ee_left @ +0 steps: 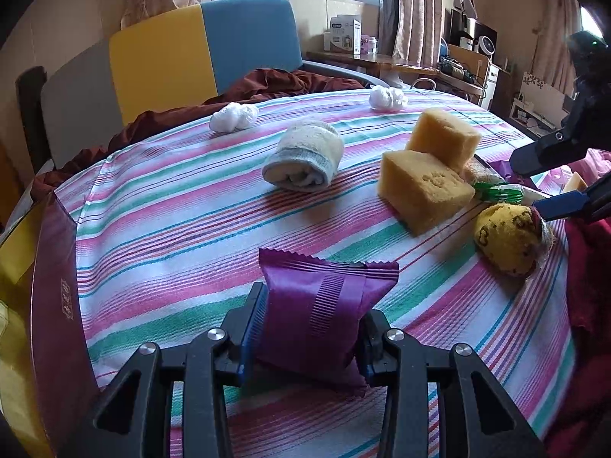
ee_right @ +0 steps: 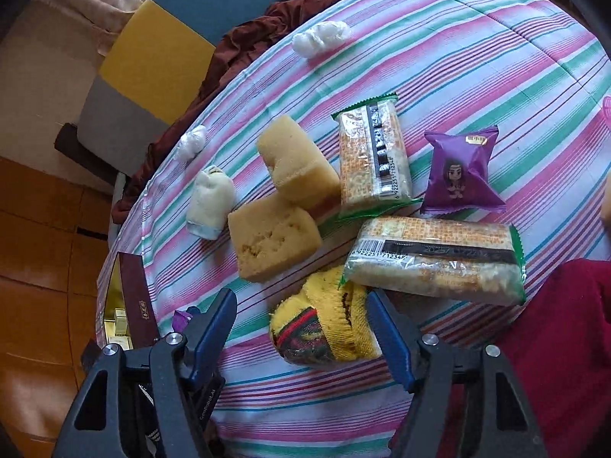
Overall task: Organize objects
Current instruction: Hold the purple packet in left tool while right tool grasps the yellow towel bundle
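Observation:
In the left wrist view my left gripper [ee_left: 309,328] is shut on a purple snack packet [ee_left: 320,305], which stands upright between the blue pads just above the striped tablecloth [ee_left: 172,229]. My right gripper [ee_right: 301,324] is open and points down over a yellow balled sock [ee_right: 328,328]. The sock lies between the fingers: the right finger [ee_right: 385,328] is against it, the left finger [ee_right: 217,324] stands apart. From the left wrist view the right gripper [ee_left: 550,179] hangs over the same yellow sock [ee_left: 508,240] at the table's right edge.
Two yellow sponges [ee_right: 298,164] [ee_right: 273,236], a rolled white sock [ee_right: 210,202], two cracker packets [ee_right: 374,160] [ee_right: 435,259], a second purple packet [ee_right: 462,175] and two white wads [ee_right: 320,38] [ee_right: 191,143] lie on the cloth. A maroon box [ee_left: 53,286] stands at the left edge.

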Action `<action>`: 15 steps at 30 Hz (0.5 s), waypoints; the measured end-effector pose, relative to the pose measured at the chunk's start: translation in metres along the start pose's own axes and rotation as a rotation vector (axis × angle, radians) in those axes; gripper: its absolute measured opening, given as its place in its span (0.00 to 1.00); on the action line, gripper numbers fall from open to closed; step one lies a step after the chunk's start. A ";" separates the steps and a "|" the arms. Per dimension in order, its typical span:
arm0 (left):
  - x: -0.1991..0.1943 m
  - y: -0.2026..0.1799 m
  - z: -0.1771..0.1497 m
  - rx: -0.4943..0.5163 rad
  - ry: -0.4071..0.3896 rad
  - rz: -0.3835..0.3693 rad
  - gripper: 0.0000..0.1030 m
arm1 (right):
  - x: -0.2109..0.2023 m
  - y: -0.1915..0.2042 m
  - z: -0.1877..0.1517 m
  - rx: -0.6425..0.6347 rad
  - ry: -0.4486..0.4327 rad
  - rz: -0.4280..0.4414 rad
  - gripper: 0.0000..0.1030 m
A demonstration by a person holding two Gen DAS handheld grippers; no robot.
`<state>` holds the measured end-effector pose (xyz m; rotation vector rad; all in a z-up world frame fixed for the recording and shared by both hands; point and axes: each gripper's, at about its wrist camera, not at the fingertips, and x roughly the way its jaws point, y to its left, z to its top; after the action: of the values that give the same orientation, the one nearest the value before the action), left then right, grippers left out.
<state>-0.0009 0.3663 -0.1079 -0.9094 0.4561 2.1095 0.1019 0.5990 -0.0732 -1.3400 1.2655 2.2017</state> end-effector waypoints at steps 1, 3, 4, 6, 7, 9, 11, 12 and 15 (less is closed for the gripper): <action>0.000 0.000 0.000 0.000 -0.001 -0.001 0.40 | 0.002 0.001 0.000 -0.005 0.010 -0.006 0.70; 0.000 0.001 0.000 -0.002 -0.001 -0.003 0.41 | 0.007 0.006 0.000 -0.027 0.028 -0.039 0.73; 0.000 0.001 0.000 -0.004 -0.001 -0.004 0.41 | 0.010 0.009 0.000 -0.044 0.043 -0.060 0.74; 0.000 0.001 0.000 -0.005 -0.002 -0.006 0.41 | 0.016 0.016 -0.001 -0.078 0.069 -0.105 0.75; 0.000 0.001 0.000 -0.005 -0.003 -0.006 0.41 | 0.020 0.019 -0.001 -0.092 0.078 -0.134 0.75; 0.000 0.001 0.000 -0.005 -0.002 -0.006 0.41 | 0.028 0.026 -0.002 -0.129 0.101 -0.206 0.75; 0.000 0.001 0.000 -0.004 -0.003 -0.005 0.41 | 0.038 0.035 -0.004 -0.196 0.129 -0.290 0.76; 0.000 0.001 0.000 -0.002 -0.003 -0.003 0.41 | 0.041 0.041 -0.005 -0.236 0.128 -0.340 0.73; 0.000 0.001 0.001 0.004 -0.004 0.003 0.41 | 0.055 0.058 -0.014 -0.357 0.145 -0.457 0.57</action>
<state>-0.0018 0.3665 -0.1078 -0.9029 0.4599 2.1124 0.0451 0.5431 -0.0902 -1.7404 0.5334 2.0814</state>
